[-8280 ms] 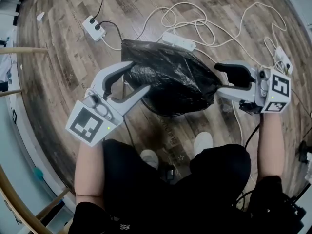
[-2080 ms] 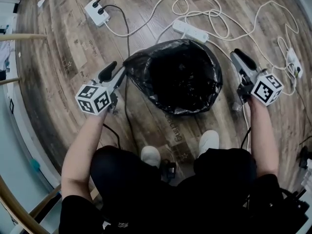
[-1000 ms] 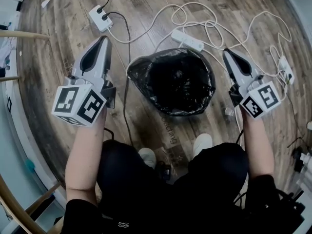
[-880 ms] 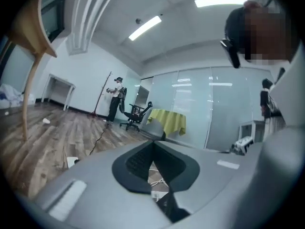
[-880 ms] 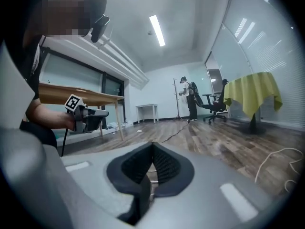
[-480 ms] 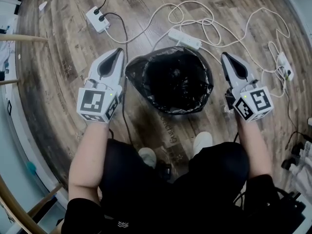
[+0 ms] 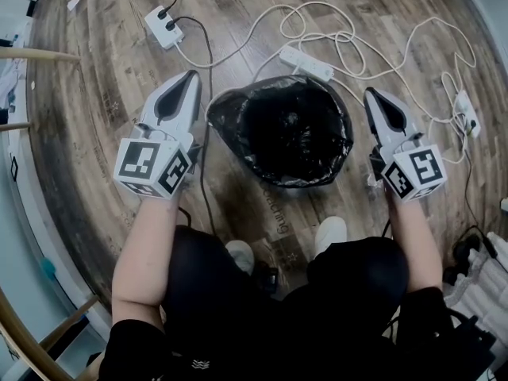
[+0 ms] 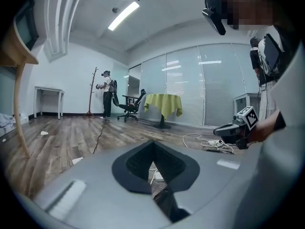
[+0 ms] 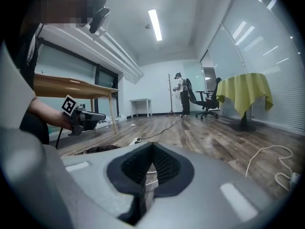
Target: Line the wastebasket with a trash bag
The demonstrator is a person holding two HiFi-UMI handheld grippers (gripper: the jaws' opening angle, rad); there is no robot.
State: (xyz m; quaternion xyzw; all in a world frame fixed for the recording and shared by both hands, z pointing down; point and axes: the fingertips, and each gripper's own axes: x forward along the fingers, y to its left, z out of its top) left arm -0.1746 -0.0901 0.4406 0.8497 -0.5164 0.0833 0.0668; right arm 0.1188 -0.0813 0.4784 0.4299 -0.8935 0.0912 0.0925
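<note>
At twelve o'clock from the person's shoes, the trash bag drapes over the wastebasket and hides it. The left gripper at its nine o'clock and the right gripper at three are both closed and empty. I'd reopen one and tuck any loose rim down evenly.

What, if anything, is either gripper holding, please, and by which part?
Nothing: the left gripper and right gripper are shut, empty, either side of the trash bag.

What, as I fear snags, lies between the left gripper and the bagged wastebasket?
A black cable on the floor, between left gripper and wastebasket, in the head view.
</note>
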